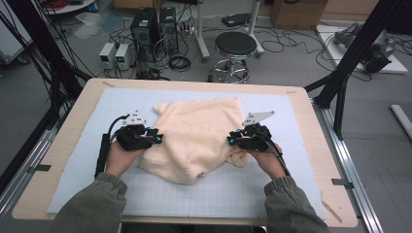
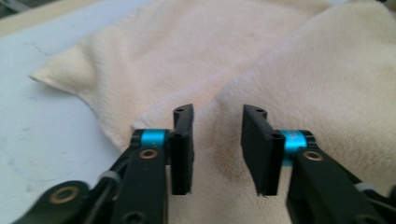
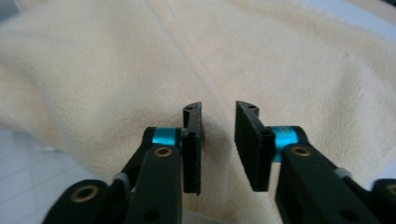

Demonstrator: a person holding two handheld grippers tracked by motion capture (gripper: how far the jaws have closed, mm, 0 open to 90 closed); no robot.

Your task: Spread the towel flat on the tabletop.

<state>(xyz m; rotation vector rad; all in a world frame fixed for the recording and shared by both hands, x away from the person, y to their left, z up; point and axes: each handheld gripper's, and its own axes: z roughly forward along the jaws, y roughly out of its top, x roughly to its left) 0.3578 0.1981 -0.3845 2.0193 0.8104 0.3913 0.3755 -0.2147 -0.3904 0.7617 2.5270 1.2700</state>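
cream towel (image 1: 194, 138) | folded on mat (image 1: 77, 160) | both hand-held grippers parted, beside it

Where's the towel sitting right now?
In the high view the cream towel lies crumpled mid-table on the white grid mat, between the left hand-held gripper and the right hand-held gripper.

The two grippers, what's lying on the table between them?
In the high view the cream towel, loosely folded on the pale mat, spans the stretch from the left gripper to the right gripper. Each gripper's open jaws sit at a towel edge.
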